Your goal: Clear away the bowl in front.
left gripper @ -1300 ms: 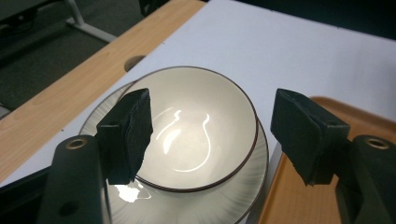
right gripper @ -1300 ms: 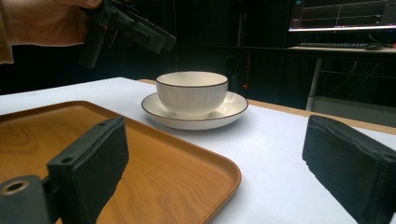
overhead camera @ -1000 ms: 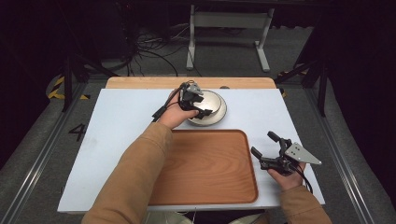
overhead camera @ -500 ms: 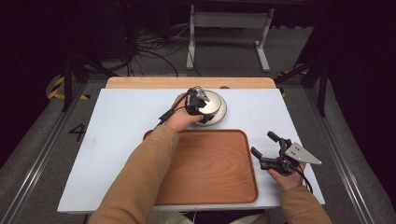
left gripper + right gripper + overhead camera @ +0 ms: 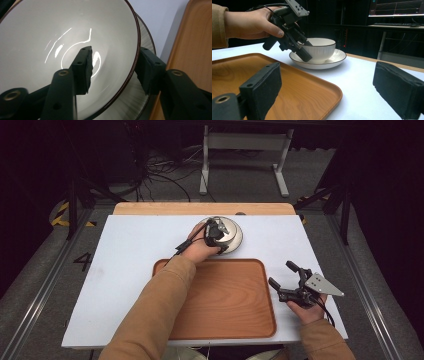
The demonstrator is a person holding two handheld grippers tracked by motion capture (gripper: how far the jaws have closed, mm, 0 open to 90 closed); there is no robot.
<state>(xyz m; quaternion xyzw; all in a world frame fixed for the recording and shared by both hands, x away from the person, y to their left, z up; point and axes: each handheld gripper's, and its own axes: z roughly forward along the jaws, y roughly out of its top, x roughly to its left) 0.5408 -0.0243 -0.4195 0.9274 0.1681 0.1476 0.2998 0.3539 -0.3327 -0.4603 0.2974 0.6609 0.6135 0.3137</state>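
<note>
A white bowl (image 5: 231, 228) with a dark rim stands upright on a white saucer (image 5: 239, 240) at the table's back middle. My left gripper (image 5: 216, 236) is over the bowl's near side. In the left gripper view one jaw is inside the bowl (image 5: 50, 30) and the other outside its wall, by the saucer (image 5: 145, 32); the left gripper (image 5: 115, 50) is open astride the rim. The right gripper view shows the left gripper (image 5: 297, 47) at the bowl (image 5: 322, 48). My right gripper (image 5: 281, 274) rests open and holds nothing, right of the wooden tray (image 5: 225, 295).
The wooden tray (image 5: 287, 87) lies at the table's front middle, its far edge just short of the saucer (image 5: 337, 58). The white table (image 5: 130, 245) has a wooden strip along its back edge. Behind it are cables and a metal stand on the floor.
My left gripper has moved right, from the bowl's left side onto its rim. The right gripper has stayed where it was.
</note>
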